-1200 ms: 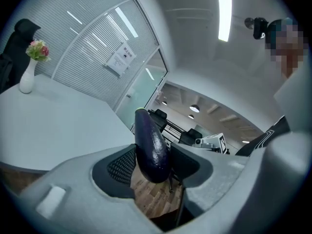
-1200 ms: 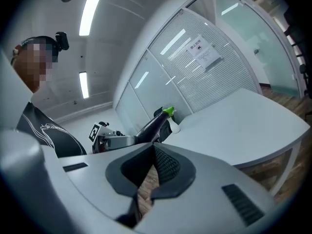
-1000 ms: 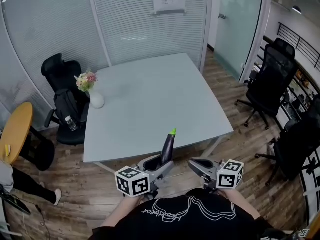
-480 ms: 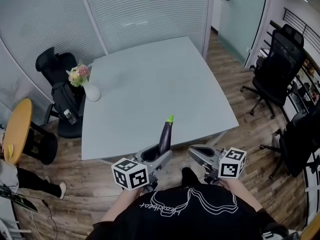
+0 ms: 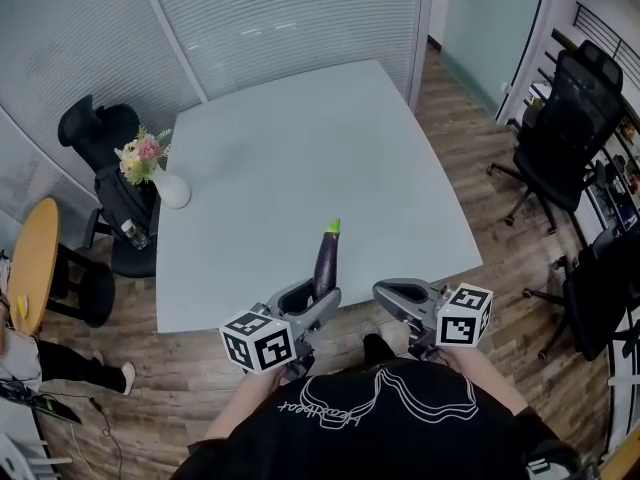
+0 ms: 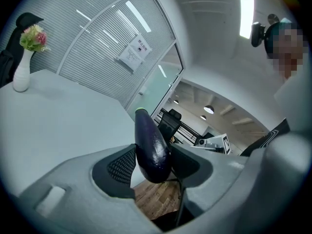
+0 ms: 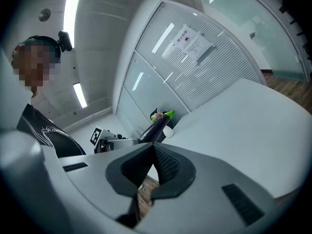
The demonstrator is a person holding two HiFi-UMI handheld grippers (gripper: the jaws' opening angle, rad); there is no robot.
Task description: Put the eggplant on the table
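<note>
A dark purple eggplant with a green tip stands nearly upright in my left gripper, whose jaws are shut on its lower end. In the left gripper view the eggplant sits between the two black pads. It hangs over the near edge of the pale grey table. My right gripper is held beside it to the right, jaws together and holding nothing. From the right gripper view the eggplant shows beyond the right gripper.
A white vase with flowers stands at the table's far left corner. Black office chairs stand at the left and right. A round yellow side table is at far left. Glass partition walls rise behind the table.
Both grippers have moved forward toward the table together. The eggplant, earlier short of the table's front edge, now stands over it. The grip has not altered.
</note>
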